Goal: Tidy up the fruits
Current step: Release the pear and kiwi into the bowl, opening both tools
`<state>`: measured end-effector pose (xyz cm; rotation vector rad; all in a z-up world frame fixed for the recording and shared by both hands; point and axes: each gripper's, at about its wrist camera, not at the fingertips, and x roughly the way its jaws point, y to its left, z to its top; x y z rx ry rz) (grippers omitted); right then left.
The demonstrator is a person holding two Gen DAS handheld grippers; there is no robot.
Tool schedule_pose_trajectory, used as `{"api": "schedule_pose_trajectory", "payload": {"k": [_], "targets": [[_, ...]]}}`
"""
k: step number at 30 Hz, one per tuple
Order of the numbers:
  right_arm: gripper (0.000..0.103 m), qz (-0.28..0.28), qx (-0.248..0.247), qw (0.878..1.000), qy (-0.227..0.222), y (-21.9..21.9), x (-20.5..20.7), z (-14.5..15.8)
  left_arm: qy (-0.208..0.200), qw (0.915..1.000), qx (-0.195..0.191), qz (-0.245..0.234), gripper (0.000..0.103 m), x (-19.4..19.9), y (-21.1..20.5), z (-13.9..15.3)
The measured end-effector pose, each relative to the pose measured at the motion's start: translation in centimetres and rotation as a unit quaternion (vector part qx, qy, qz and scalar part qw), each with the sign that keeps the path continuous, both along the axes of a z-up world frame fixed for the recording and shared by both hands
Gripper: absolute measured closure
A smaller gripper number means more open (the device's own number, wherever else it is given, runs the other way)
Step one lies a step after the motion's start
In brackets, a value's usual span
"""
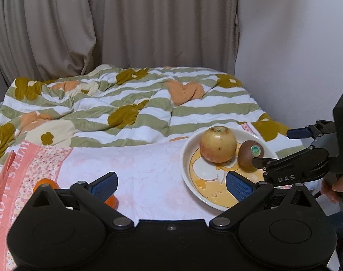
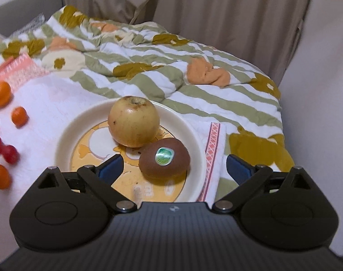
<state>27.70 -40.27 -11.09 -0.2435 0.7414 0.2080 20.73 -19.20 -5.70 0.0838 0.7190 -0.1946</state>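
1 apple (image 2: 133, 122) and 1 kiwi (image 2: 164, 158) sit touching on the plate (image 2: 65, 131). Left of it on the pink cloth (image 2: 40, 99): 3 small orange fruits (image 2: 19, 116), 2 red ones (image 2: 10, 154). Plate's near the cloth's right edge, bare cloth to its left. Right gripper (image 2: 171, 167) tilts down over the kiwi, jaws wide, nothing gripped. Left gripper (image 1: 171, 186) is spread and empty too.

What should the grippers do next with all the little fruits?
Probably the left hand-held gripper, open and empty, should reach for a small orange fruit on the cloth. The apple and kiwi already sit on the plate.
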Motion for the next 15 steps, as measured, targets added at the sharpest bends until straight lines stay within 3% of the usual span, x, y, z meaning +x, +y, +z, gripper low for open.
{"api": "schedule_pose_trajectory", "payload": {"k": [15], "targets": [[0.0, -0.048, 0.047, 0.997, -0.037, -0.8, -11.3, 8.6, -0.06, 0.9981, -0.015, 0.004, 0.0, -9.5, 0.5, 5.3]]}}
